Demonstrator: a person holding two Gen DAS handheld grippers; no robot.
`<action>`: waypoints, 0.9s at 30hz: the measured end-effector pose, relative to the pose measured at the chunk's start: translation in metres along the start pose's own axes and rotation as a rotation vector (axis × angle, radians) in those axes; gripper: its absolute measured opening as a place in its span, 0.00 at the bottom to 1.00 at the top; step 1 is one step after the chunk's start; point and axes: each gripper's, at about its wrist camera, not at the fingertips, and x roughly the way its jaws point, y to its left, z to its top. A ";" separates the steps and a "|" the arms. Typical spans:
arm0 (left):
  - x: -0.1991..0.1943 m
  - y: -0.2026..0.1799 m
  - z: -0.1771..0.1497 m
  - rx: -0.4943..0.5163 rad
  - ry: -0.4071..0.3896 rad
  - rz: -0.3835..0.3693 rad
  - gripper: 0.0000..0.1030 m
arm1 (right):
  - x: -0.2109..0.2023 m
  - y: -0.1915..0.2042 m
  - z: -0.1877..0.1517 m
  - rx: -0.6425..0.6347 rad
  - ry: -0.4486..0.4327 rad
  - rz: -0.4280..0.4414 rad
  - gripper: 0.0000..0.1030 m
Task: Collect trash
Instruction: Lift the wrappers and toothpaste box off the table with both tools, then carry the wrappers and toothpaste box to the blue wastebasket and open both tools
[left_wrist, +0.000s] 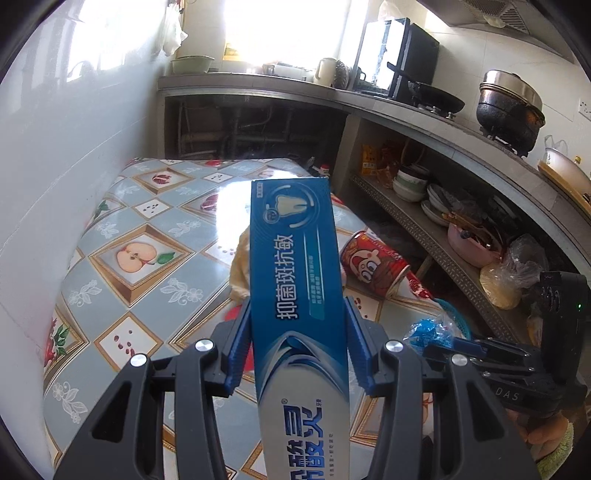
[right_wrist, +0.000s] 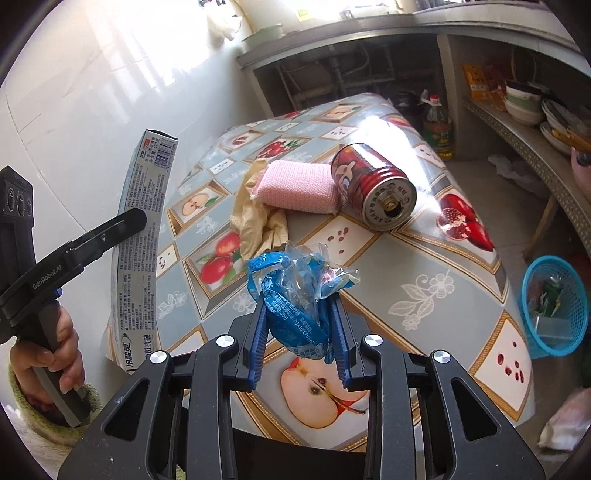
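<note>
- The table (right_wrist: 424, 258) stands against the white wall on the left; open floor lies to its right, with a blue basket (right_wrist: 554, 306) there past the table's edge.
- A red can (right_wrist: 373, 181) lies on its side just beside a pink sponge (right_wrist: 295, 186) and a yellow glove (right_wrist: 255, 218), mid-table.
- The left claw (left_wrist: 297, 343) is held up over the near table, squeezing a long blue toothpaste box (left_wrist: 295, 280).
- The right claw (right_wrist: 299, 343) hangs over the near edge, pinching a crumpled blue wrapper (right_wrist: 295, 288).
</note>
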 end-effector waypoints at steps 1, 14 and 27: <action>0.001 -0.005 0.003 0.010 -0.001 -0.012 0.44 | -0.004 -0.003 -0.001 0.011 -0.010 -0.002 0.28; 0.028 -0.108 0.042 0.137 0.019 -0.264 0.44 | -0.073 -0.075 -0.011 0.167 -0.140 -0.112 0.28; 0.105 -0.232 0.058 0.219 0.201 -0.481 0.44 | -0.115 -0.164 -0.041 0.390 -0.228 -0.252 0.28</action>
